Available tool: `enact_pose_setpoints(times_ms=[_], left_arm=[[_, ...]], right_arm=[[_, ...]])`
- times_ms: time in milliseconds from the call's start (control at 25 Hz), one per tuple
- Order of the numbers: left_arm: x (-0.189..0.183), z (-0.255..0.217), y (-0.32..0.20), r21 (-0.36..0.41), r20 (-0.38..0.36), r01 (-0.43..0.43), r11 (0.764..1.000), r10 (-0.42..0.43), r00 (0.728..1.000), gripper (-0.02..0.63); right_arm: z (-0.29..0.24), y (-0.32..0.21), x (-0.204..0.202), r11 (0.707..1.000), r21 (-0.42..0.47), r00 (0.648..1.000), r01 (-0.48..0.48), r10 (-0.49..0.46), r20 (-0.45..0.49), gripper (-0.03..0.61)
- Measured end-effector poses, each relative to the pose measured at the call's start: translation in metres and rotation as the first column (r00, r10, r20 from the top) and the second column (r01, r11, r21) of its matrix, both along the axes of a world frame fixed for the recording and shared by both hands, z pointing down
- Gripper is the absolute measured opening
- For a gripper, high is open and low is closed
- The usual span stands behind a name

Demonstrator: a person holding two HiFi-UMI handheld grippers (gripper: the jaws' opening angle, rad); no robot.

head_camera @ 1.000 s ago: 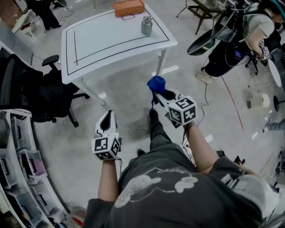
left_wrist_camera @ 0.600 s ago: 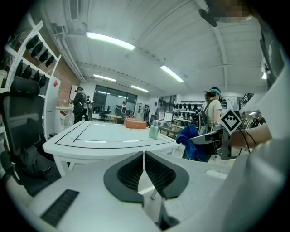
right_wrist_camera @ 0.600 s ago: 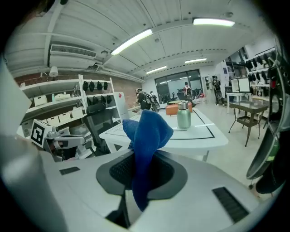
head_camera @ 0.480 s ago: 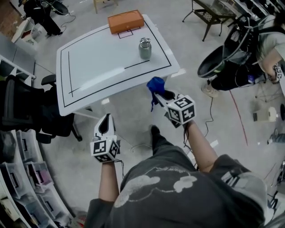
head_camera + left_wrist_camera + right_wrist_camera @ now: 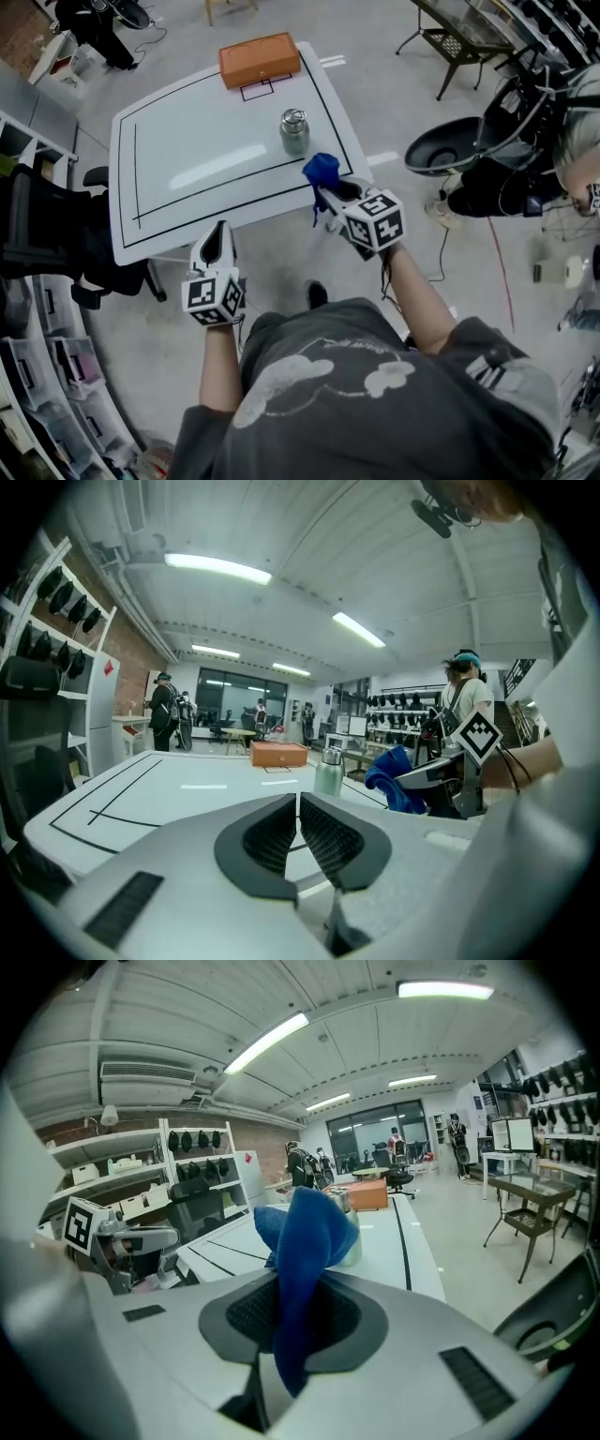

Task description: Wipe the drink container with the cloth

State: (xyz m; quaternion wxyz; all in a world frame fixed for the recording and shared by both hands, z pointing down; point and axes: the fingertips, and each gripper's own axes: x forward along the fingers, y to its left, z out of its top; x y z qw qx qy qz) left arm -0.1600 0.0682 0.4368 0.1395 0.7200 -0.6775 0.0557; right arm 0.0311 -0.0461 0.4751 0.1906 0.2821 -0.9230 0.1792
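Right gripper (image 5: 325,193) — cloth (image 5: 325,171) between its jaws

Head view steeply down from above; 2 gripper views low along jaws; table (image 5: 187,150) common to all 3.

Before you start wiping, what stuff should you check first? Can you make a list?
1. Blue cloth gripped in the right tongs: ok, they are shut on it.
2. Left tongs free to steady things: ok, shut with nothing between them.
3. Drink container upright on the table: ok.
4. Cloth touching the container: not ok, there is a gap between them.
5. Room to wipe around it: ok, the orange box sits apart at the far edge.
6. Where the container is dirty: cannot tell.
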Motion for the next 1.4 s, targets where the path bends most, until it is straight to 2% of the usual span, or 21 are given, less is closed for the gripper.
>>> enact_pose_setpoints(times_ms=[320, 640, 720, 800, 920, 1040, 1240, 1400], left_arm=[[0.007, -0.006, -0.037, 0.006, 0.013, -0.04, 0.999, 0.04, 0.999, 0.014], [0.011, 0.0, -0.102, 0.002, 0.007, -0.149, 0.989, 0.149, 0.989, 0.014], [0.014, -0.001, -0.122, 0.008, -0.007, -0.206, 0.978, 0.207, 0.978, 0.014], [0.023, 0.0, -0.139, 0.007, -0.018, -0.299, 0.954, 0.299, 0.954, 0.014], [0.041, 0.011, -0.155, -0.009, -0.018, -0.424, 0.905, 0.424, 0.905, 0.033], [0.057, 0.016, -0.175, -0.024, -0.007, -0.524, 0.851, 0.524, 0.852, 0.231], [0.081, 0.024, -0.217, -0.056, 0.0, -0.615, 0.787, 0.616, 0.788, 0.328], [0.098, 0.034, -0.238, -0.072, 0.022, -0.658, 0.75, 0.661, 0.75, 0.339]], right_arm=[[0.004, -0.026, 0.004, 0.999, -0.023, 0.999, -0.039, 0.039, 0.004, 0.065], [0.008, -0.068, 0.011, 0.99, -0.037, 0.991, -0.136, 0.136, -0.015, 0.066], [0.007, -0.083, 0.012, 0.987, -0.037, 0.987, -0.157, 0.156, -0.026, 0.064], [0.008, -0.096, 0.013, 0.983, -0.039, 0.983, -0.18, 0.178, -0.039, 0.065], [0.016, -0.105, 0.014, 0.976, -0.05, 0.977, -0.21, 0.207, -0.057, 0.066], [0.019, -0.116, 0.01, 0.972, -0.054, 0.972, -0.227, 0.224, -0.066, 0.066], [0.009, -0.139, 0.007, 0.963, -0.06, 0.963, -0.263, 0.258, -0.078, 0.065], [0.009, -0.142, 0.003, 0.959, -0.085, 0.961, -0.269, 0.262, -0.089, 0.064]])
